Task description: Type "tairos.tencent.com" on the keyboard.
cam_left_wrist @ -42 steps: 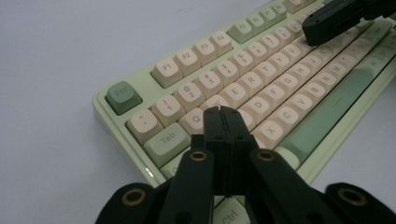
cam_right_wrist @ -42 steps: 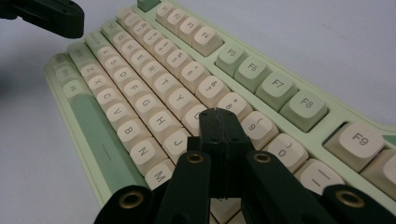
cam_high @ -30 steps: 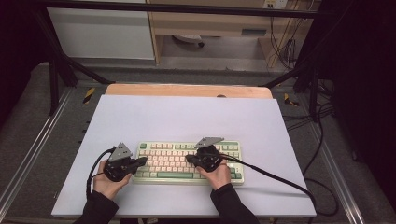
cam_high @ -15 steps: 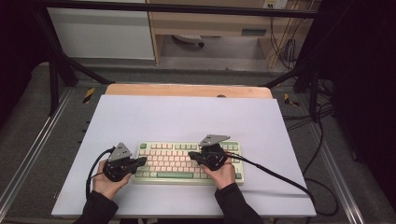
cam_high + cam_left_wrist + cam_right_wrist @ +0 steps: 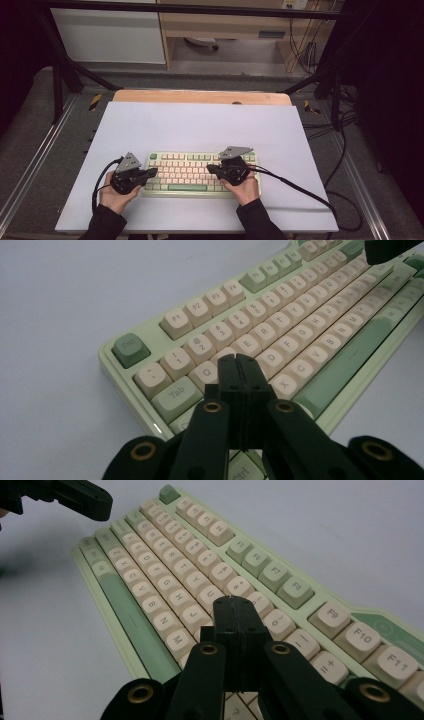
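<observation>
A pale green keyboard (image 5: 192, 172) with cream keys lies near the front of the white table top (image 5: 200, 125). My left gripper (image 5: 154, 171) is shut, empty, and points right over the keyboard's left end. In the left gripper view its closed tips (image 5: 236, 359) hover above the keys near Q and W of the keyboard (image 5: 280, 325). My right gripper (image 5: 210, 169) is shut too, holds nothing, and points left over the keyboard's right half. Its tips (image 5: 234, 600) sit just above the letter keys of the keyboard (image 5: 165, 575), near I and K.
A wooden strip (image 5: 200, 96) edges the back of the table. The right gripper's black cable (image 5: 300, 190) trails over the front right of the table. More cables (image 5: 345, 130) hang off the right side. Metal frame rails (image 5: 30, 160) run along both sides.
The right gripper has shifted a little to the right and lifted slightly above the keys. The left gripper has stayed where it was. Both stay shut.
</observation>
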